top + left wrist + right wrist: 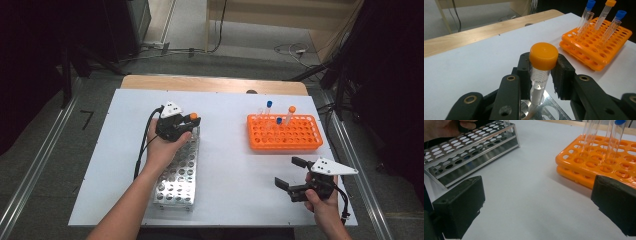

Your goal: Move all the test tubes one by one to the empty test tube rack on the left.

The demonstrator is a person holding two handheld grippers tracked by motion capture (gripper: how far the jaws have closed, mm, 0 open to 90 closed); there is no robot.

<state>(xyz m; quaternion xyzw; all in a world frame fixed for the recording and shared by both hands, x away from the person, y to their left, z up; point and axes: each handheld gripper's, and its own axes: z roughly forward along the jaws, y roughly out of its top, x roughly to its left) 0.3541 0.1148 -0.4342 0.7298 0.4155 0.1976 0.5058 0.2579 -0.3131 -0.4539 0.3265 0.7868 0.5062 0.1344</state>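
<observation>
Nearest, the right gripper (296, 175) hovers low over the table (225, 170), jaws spread wide and empty. Further on, the left gripper (541, 75) pinches an orange-capped tube (541, 67) just under its cap, the tube's lower end entering a hole of the metal rack (179, 172). To seat it well, keep the tube upright and release only once it rests. Its tip is cut off from sight. Beyond, the orange rack (285, 134) holds more tubes.

Just the background stuff on our bench

We've got a white table (225, 165), wooden edge (210, 84) at the back, loose cables (292, 49) on the floor beyond.
</observation>
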